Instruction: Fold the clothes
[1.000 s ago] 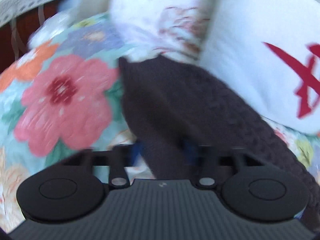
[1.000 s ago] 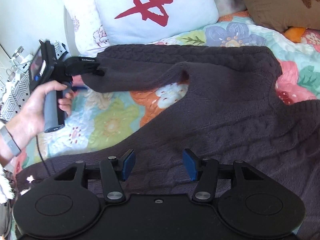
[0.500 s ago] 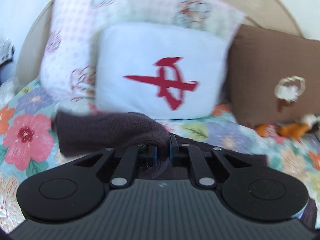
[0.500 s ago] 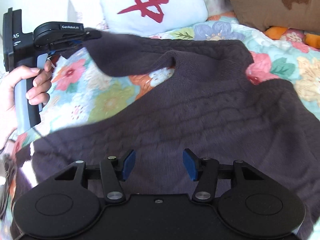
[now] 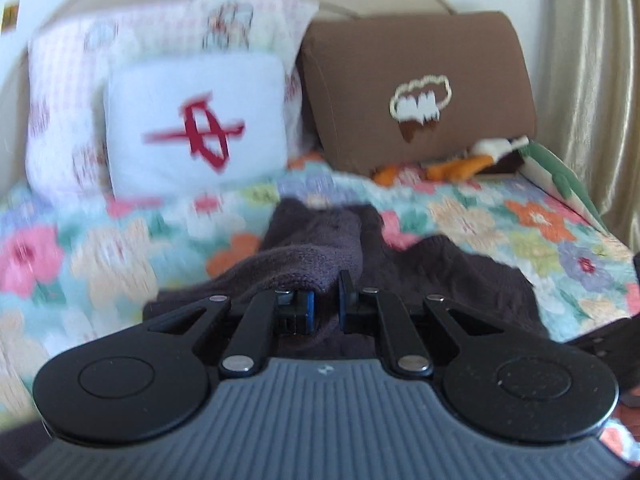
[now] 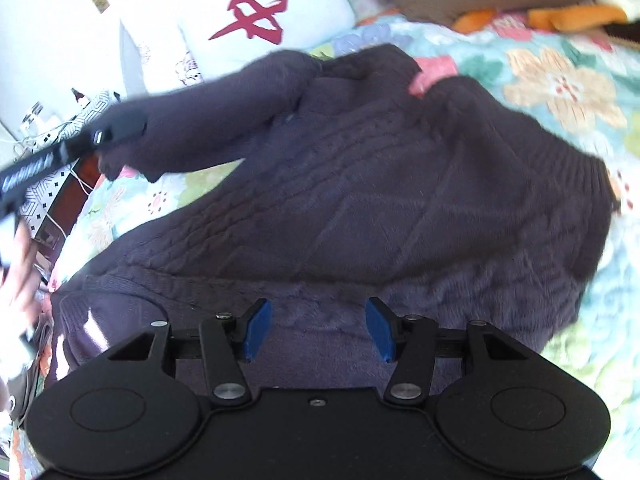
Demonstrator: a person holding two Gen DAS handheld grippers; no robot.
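A thick, soft knit sweater (image 6: 360,184) is spread on the bed (image 6: 560,80). Its sleeve cuff (image 5: 316,264) is clamped in the left gripper (image 5: 326,300); the right gripper (image 6: 318,328) is held with fingers apart above the hem. Limp, heavy fabric is best gripped at ribbed edges.

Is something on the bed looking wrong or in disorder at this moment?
Only the dark sweater looks untidy, as expected mid-fold. It lies rumpled on the floral quilt, with one sleeve lifted off the bed by the left hand-held gripper. The right hand-held gripper is open above it. Nothing appears damaged.
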